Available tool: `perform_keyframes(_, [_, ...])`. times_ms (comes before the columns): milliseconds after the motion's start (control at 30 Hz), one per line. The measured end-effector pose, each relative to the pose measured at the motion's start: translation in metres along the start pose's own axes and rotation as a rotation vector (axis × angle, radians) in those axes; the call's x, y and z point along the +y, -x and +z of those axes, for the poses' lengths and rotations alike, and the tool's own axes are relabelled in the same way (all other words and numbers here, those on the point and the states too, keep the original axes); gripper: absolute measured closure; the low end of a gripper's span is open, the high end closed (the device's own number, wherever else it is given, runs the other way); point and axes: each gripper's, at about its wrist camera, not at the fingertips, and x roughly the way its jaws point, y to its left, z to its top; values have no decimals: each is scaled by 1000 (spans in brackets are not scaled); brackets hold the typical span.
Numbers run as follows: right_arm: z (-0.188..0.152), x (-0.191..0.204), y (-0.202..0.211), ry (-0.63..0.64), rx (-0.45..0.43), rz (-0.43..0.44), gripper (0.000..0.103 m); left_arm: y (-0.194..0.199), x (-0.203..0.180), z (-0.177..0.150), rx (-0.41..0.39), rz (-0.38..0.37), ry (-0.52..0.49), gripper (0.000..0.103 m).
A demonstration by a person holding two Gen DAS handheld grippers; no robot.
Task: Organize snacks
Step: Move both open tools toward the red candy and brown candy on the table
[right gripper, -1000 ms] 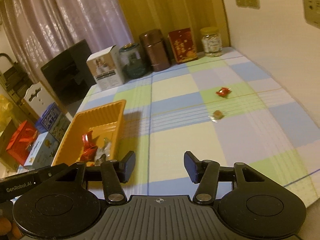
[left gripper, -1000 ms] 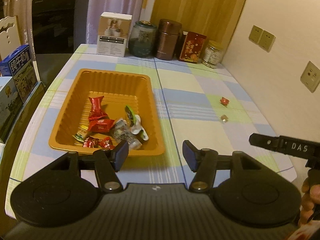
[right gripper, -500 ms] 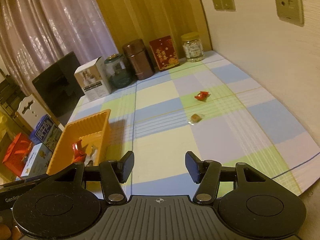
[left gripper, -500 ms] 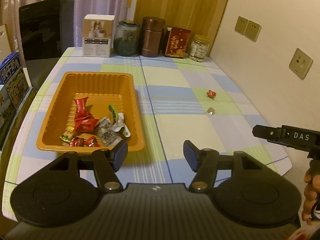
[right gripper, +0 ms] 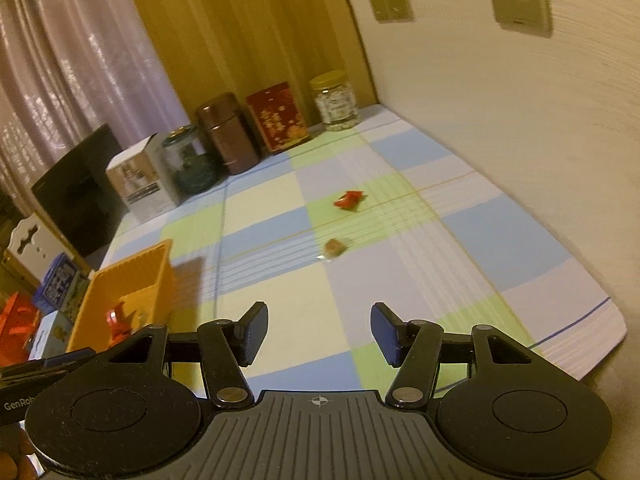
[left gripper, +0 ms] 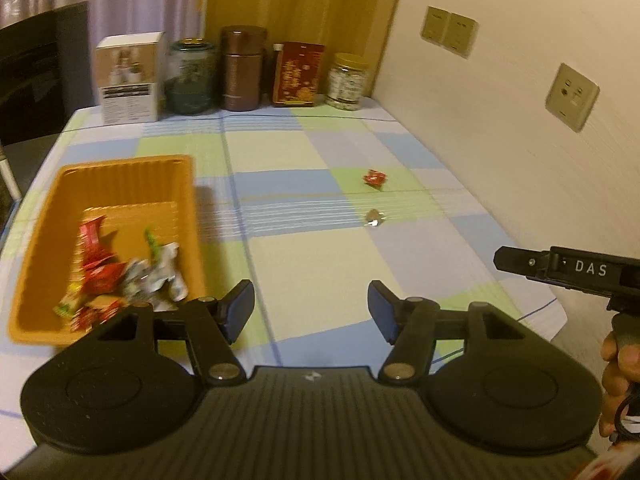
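An orange tray (left gripper: 120, 178) (right gripper: 132, 276) at the table's left holds several wrapped snacks (left gripper: 120, 276). Two snacks lie loose on the checked tablecloth at the right: a red-wrapped candy (left gripper: 375, 178) (right gripper: 349, 200) and, nearer, a small brown one (left gripper: 374, 217) (right gripper: 333, 247). My left gripper (left gripper: 311, 310) is open and empty above the table's near edge, right of the tray. My right gripper (right gripper: 319, 330) is open and empty too, well short of both loose candies. Its black body (left gripper: 560, 270) shows at the right edge of the left wrist view, with a hand under it.
Along the table's far edge stand a white box (left gripper: 130, 78), a green jar (left gripper: 191, 78), a brown canister (left gripper: 243, 68), a red tin (left gripper: 298, 74) and a clear jar (left gripper: 346, 82). A wall with sockets runs along the right. Boxes (right gripper: 60, 284) sit left of the table.
Both grippers have swung to the right over the table. The tray has slid toward the left of both views and the two loose candies sit nearer the centre.
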Motion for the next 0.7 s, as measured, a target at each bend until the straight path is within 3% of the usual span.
perform_keyframes(433, [20, -56, -42, -66, 9, -80, 46, -94, -42, 32, 65, -69, -149, 43])
perform_keyframes(700, [30, -76, -81, -33, 30, -121, 46, -165, -52, 48, 97, -134, -208, 44])
